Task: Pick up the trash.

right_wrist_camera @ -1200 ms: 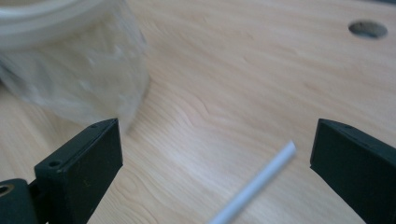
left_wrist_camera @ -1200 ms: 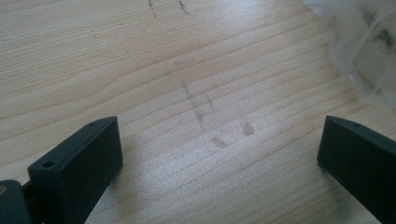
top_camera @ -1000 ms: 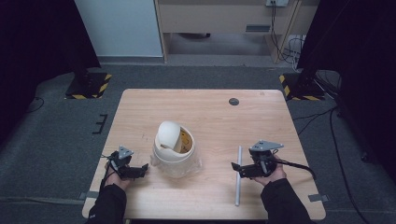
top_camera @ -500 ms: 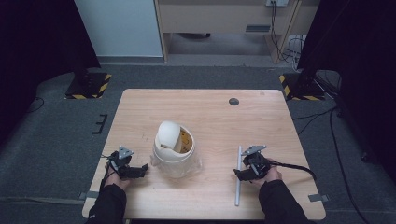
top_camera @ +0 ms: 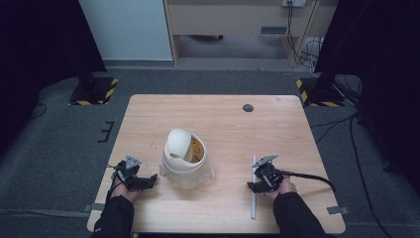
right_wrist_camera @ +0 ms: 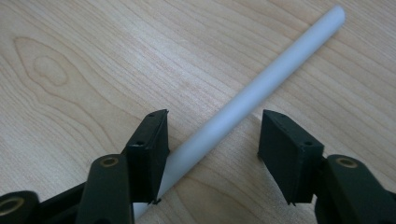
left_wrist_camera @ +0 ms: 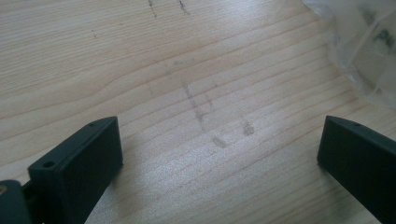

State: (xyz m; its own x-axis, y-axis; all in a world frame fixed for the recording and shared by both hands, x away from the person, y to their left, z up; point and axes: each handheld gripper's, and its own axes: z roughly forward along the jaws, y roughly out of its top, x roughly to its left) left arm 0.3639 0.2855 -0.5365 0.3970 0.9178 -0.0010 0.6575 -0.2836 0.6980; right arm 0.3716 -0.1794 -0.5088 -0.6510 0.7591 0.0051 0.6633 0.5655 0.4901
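Your right gripper (top_camera: pixel 257 185) has just been closing its jaws around the white rod (right_wrist_camera: pixel 261 93) lying flat on the table (top_camera: pixel 223 124) near its front edge, not yet clamping it, while your left gripper (top_camera: pixel 146 181) rests with jaws wide apart beside the white container (top_camera: pixel 184 161).

Both forearms reach in low. The left claw (top_camera: pixel 148 179) rests with jaws spread wide; the right claw (top_camera: pixel 253 186), tipped downward, has just been closing, jaws half apart.
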